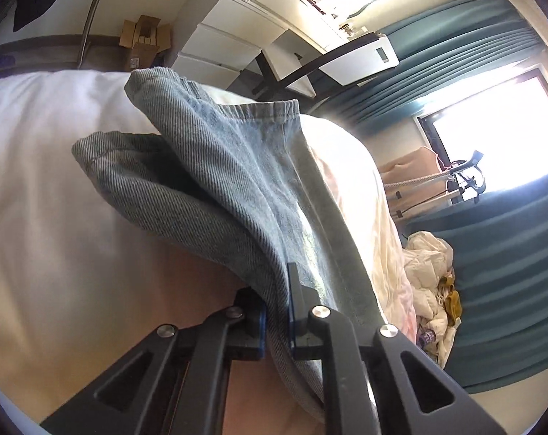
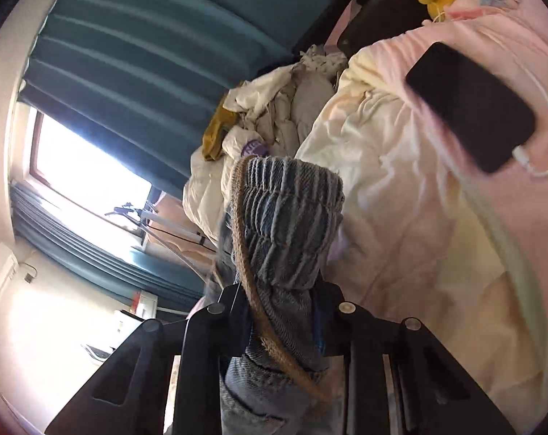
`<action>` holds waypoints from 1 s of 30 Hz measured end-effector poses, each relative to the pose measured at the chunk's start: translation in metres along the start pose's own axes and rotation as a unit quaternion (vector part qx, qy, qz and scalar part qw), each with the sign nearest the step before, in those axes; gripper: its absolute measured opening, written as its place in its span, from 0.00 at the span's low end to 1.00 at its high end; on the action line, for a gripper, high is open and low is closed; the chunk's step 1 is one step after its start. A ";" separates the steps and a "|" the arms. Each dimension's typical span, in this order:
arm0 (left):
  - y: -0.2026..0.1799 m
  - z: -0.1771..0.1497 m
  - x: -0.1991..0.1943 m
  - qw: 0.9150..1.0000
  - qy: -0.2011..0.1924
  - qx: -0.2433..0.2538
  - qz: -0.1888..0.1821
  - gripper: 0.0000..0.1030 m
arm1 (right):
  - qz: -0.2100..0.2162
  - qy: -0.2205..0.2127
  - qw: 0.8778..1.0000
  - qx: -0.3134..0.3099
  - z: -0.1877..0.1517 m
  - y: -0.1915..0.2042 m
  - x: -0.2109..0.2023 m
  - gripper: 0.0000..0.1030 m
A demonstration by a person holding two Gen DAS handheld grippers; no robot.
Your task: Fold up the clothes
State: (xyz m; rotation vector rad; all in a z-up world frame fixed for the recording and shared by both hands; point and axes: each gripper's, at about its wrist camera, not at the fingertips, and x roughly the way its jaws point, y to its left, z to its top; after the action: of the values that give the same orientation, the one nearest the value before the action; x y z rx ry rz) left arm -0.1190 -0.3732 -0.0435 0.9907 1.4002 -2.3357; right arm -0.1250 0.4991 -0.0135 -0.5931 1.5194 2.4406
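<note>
A pale blue denim garment (image 1: 216, 181) hangs lifted over the bed. My left gripper (image 1: 275, 311) is shut on a folded edge of it, the cloth running up and away from the fingers. In the right wrist view my right gripper (image 2: 281, 311) is shut on the garment's gathered elastic waistband (image 2: 288, 217), which bunches up between the fingers with a brown cord edge. Both grips hold the denim above the pink and cream bedding (image 2: 401, 217).
A black phone (image 2: 469, 105) on a white cable lies on the bedding. A heap of crumpled light clothes (image 2: 274, 108) sits by the teal curtain (image 2: 147, 36). White drawers (image 1: 230, 36), a cardboard box (image 1: 143, 40) and a bright window (image 1: 491, 127) lie beyond the bed.
</note>
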 end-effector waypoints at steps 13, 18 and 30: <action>0.030 -0.041 -0.023 0.998 0.050 0.037 0.027 0.10 | -0.055 0.023 0.998 0.020 0.004 -0.050 -0.030 0.24; 0.011 -0.055 -0.043 0.991 0.048 0.102 0.074 0.30 | -0.063 0.019 0.998 0.005 -0.001 -0.048 -0.033 0.24; -0.087 -0.123 -0.086 0.944 0.001 0.321 0.076 0.43 | -0.067 0.022 0.997 -0.033 -0.004 -0.035 -0.042 0.24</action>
State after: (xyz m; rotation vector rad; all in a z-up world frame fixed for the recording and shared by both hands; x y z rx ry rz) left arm -0.0481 -0.2354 0.0346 1.1959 0.5131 -2.7142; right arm -0.0729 0.5125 -0.0251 -0.7403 1.3707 2.3994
